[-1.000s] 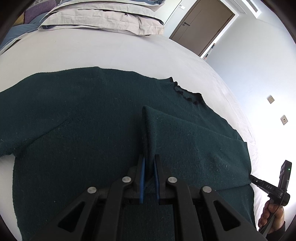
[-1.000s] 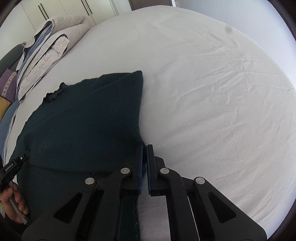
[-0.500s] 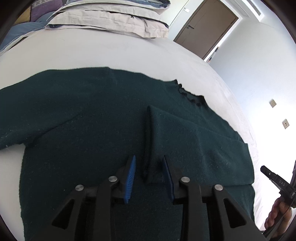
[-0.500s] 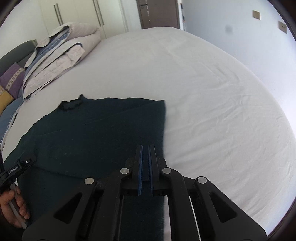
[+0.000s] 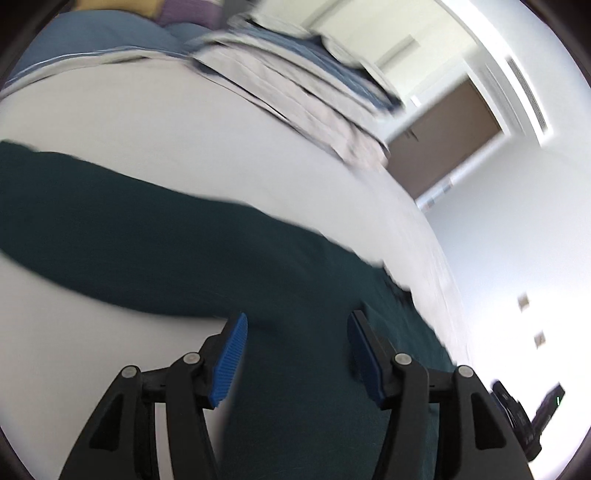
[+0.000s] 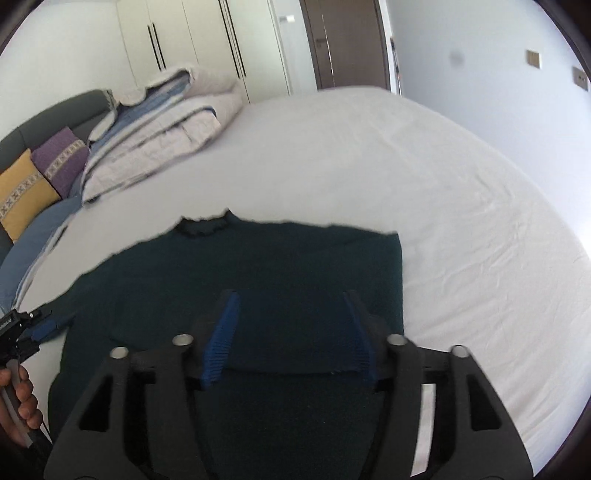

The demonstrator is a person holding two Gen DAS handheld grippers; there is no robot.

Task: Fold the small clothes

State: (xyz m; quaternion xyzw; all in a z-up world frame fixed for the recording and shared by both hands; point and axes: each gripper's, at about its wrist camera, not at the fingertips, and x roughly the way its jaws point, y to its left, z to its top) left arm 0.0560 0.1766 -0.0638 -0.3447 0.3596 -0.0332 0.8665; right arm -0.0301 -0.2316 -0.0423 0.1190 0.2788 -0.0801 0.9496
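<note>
A dark green knit sweater [image 6: 258, 280] lies flat on the white bed sheet [image 6: 461, 206], neck to the far side, its right sleeve folded in over the body with a straight right edge. My right gripper [image 6: 291, 332] is open and empty just above the folded part. In the blurred left wrist view the sweater [image 5: 184, 258] stretches left with its other sleeve spread out. My left gripper [image 5: 295, 350] is open and empty over the sweater's body. The left gripper also shows at the right wrist view's left edge [image 6: 14, 332].
Folded quilts [image 6: 159, 125] and purple and yellow cushions [image 6: 37, 177] lie at the head of the bed, with a blue pillow [image 5: 110, 33] beside them. White wardrobe doors [image 6: 192, 40] and a brown door [image 6: 347, 40] stand beyond. The right gripper's body [image 5: 524, 417] shows low right in the left view.
Both grippers have opened and let go of the folded sleeve, which now lies flat on the body. Both have lifted back; the left one has swung left toward the spread sleeve.
</note>
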